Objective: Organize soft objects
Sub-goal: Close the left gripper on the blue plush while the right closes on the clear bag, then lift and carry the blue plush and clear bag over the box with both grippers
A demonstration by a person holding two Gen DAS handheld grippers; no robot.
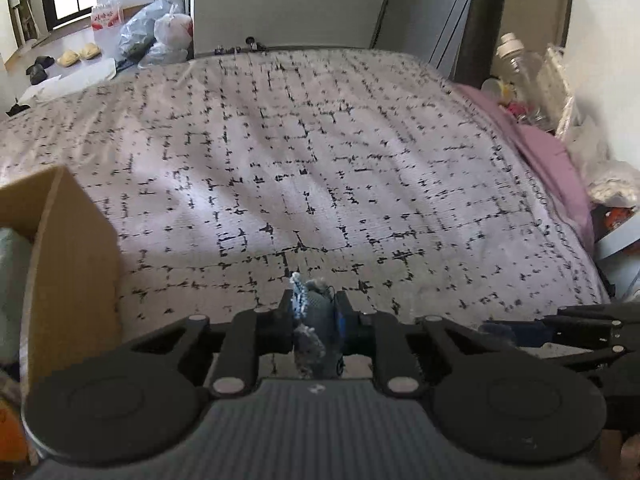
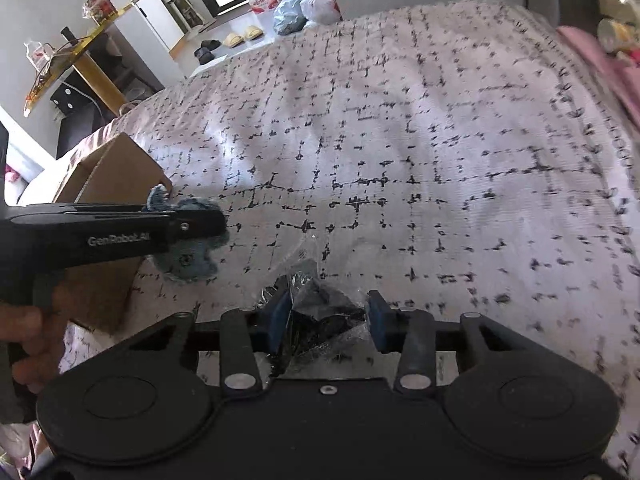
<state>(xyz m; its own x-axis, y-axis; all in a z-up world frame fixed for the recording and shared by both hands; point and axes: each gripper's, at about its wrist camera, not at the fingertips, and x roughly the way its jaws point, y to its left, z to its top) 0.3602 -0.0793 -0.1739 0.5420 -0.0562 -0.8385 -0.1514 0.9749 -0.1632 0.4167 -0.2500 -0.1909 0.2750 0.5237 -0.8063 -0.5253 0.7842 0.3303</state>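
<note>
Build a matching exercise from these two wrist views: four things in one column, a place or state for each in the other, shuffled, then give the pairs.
Things:
1. grey-blue knitted piece
2. dark item in clear plastic wrap
3. cardboard box
4. beige slippers

Places or states:
A. on the floor beyond the bed
B. clamped in the left claw
C. standing open at the bed's left edge
D. between the pads of the right claw

Pairs: 1-B, 2-D, 3-C, 4-A

Past the bed's far edge I see yellow slippers (image 2: 242, 36), black slippers (image 2: 207, 50) and plastic bags (image 2: 304, 6) on the floor, with a clear bottle (image 1: 516, 62) off its right edge.
</note>
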